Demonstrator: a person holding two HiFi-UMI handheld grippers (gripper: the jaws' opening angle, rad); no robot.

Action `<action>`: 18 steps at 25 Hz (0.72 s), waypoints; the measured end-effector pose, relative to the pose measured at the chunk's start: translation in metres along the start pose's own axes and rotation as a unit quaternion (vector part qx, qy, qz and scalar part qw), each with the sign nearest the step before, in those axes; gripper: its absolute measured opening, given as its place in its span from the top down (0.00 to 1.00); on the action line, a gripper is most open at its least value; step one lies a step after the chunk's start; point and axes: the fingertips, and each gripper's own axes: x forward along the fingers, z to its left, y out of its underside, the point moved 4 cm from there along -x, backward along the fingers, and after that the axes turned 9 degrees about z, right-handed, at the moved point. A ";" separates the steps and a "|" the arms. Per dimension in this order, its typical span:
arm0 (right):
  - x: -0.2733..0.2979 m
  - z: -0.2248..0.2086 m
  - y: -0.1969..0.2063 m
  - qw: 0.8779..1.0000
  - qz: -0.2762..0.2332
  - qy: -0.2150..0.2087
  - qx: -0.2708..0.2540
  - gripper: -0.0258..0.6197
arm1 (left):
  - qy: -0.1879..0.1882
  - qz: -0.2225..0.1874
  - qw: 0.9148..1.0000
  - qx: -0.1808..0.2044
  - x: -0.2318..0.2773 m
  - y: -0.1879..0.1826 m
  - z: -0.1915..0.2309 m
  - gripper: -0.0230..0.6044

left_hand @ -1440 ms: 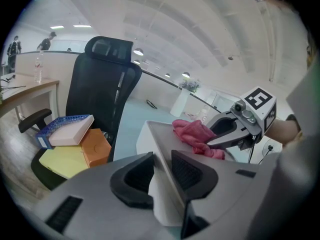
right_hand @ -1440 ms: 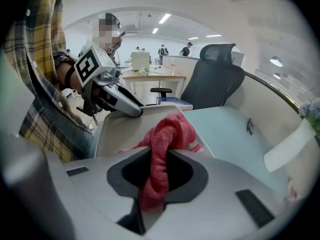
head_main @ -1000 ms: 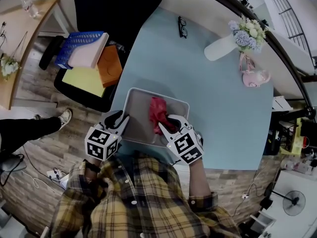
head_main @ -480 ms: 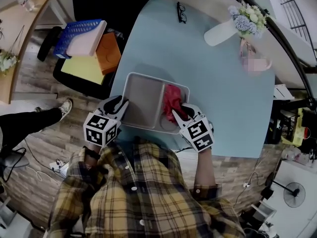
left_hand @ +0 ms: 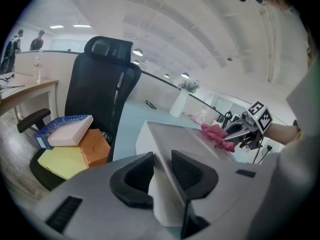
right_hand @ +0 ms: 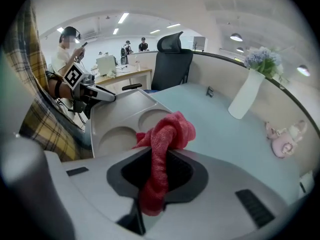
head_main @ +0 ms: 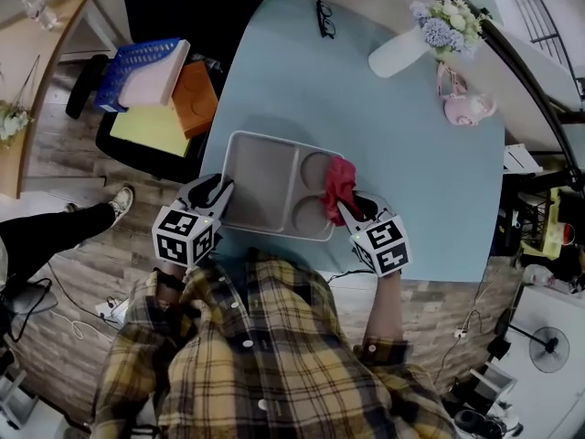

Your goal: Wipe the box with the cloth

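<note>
Cloth [head_main: 340,182] (red) seemingly touches box [head_main: 262,177] rim.

Right gripper [head_main: 349,210], with the red cloth [head_main: 339,178] pinched in its jaws, has moved rightward across the box [head_main: 260,176]: mid-box a second ago, at the right rim now. The cloth went with it and now bunches over that rim. Two round recesses [head_main: 311,215] at the box's right side, partly covered before, are now exposed.
</note>
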 end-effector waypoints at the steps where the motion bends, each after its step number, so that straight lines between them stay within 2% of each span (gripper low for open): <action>1: -0.001 -0.002 0.002 1.000 0.002 0.005 0.003 0.85 | 0.001 0.000 1.000 0.000 0.000 0.000 0.000 0.79; 5: -0.007 -0.007 0.007 1.000 0.012 0.024 0.003 0.85 | -0.001 0.000 1.000 -0.001 -0.001 0.001 0.000 0.79; 9: -0.024 -0.008 -0.001 0.999 -0.016 0.028 0.007 0.85 | -0.001 0.000 1.000 -0.001 0.000 0.001 -0.001 0.79; 13: -0.034 0.008 -0.026 0.999 -0.053 0.007 -0.009 0.85 | -0.002 -0.001 1.000 -0.001 0.000 0.001 0.000 0.79; 18: -0.028 0.048 -0.065 0.993 -0.095 -0.045 -0.054 0.85 | -0.002 -0.004 1.000 0.000 0.001 0.001 -0.001 0.79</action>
